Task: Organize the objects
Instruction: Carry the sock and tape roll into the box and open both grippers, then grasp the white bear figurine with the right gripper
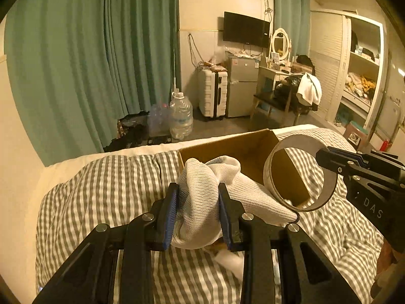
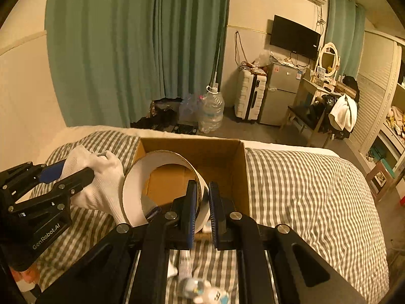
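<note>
My left gripper (image 1: pixel 198 202) is shut on a white mesh cloth (image 1: pixel 202 190), held above the striped bed just in front of an open cardboard box (image 1: pixel 227 147). My right gripper (image 2: pixel 202 202) is shut on the rim of a large white tape ring (image 2: pixel 136 190), held over the near edge of the box (image 2: pixel 222 157). In the left wrist view the ring (image 1: pixel 270 172) hangs at the right, pinched by the right gripper (image 1: pixel 326 157). In the right wrist view the left gripper (image 2: pixel 68 174) holds the cloth (image 2: pixel 101 177) left of the box.
The bed has a grey-and-white striped cover (image 2: pixel 303 190). Small items, a tube and a toy (image 2: pixel 202 291), lie on the cover under my right gripper. Beyond the bed are water bottles (image 1: pixel 181 116), a suitcase (image 1: pixel 212 93), a small fridge and a desk.
</note>
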`<state>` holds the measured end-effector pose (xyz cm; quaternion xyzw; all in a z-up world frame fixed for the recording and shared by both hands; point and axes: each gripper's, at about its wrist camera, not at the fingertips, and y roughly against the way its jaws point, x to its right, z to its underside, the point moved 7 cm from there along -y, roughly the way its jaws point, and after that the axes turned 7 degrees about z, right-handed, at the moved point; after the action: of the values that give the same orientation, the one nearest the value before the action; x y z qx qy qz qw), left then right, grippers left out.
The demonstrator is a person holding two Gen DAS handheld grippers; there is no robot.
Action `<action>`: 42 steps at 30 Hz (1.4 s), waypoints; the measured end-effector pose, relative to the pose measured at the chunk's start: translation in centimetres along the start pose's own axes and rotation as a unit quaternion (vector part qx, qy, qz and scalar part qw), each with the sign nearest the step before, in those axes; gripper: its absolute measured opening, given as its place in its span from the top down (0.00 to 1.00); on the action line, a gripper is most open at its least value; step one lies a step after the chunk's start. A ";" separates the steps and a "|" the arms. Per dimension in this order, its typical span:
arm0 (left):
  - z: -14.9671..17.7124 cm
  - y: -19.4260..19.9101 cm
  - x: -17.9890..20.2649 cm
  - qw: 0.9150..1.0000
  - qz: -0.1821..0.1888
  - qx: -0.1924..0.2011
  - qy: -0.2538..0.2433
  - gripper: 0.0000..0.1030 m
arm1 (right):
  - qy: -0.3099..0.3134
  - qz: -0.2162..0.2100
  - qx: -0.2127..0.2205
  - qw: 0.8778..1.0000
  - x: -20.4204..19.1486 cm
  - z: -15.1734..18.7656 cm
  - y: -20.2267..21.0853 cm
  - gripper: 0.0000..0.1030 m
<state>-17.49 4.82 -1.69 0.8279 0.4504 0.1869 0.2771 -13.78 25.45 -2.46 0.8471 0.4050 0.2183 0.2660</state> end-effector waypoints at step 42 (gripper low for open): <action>2.0 -2.0 0.7 0.999 -0.031 -0.014 -0.010 0.05 | -0.046 -0.019 -0.003 0.999 4.3 0.9 -2.8 0.31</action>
<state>-17.28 5.68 -4.44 0.8115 0.4700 0.1767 0.2990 -12.40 30.20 -4.22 0.8474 0.4080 0.1755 0.2910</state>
